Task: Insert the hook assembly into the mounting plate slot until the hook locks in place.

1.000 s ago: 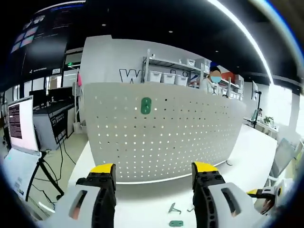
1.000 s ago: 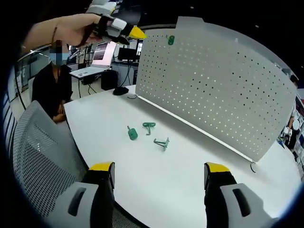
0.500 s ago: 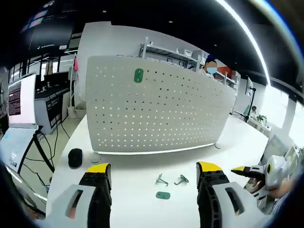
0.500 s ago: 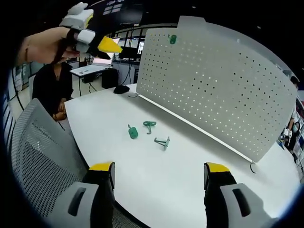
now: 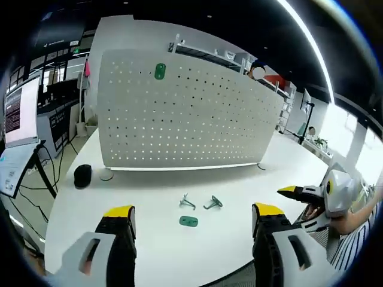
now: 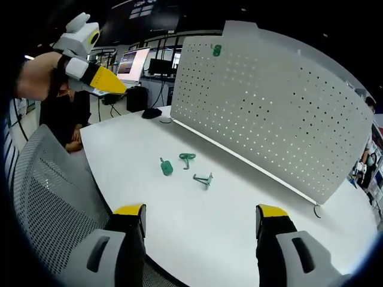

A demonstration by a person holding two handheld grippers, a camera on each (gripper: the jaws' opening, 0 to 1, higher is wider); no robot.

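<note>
Lying flat near the middle of the white table [image 6: 251, 239] are three small parts: a green mounting plate [image 5: 188, 221], a green hook [image 6: 187, 158] and a grey hook [image 6: 204, 179], grouped close together but apart from one another. They are judged to be laid out in the open so that either tool can come down on them from above. Behind them an upright white pegboard [image 5: 179, 113] is stood along the far side of the table, with a second green plate [image 5: 160, 72] fixed near its top edge; the parts sit well forward of its base.

The left gripper [image 5: 187, 216] is held above the near table edge with its jaws spread wide and nothing between them. The right gripper [image 6: 200, 214] is likewise spread and unloaded, over the table edge beside a mesh chair [image 6: 48, 191]. No part is grasped, so insertion is judged not yet begun.

Bare tabletop surrounds the parts on every side, giving free room for approach. A dark round object [image 5: 82, 174] rests by the pegboard's end, well away from the parts.
</note>
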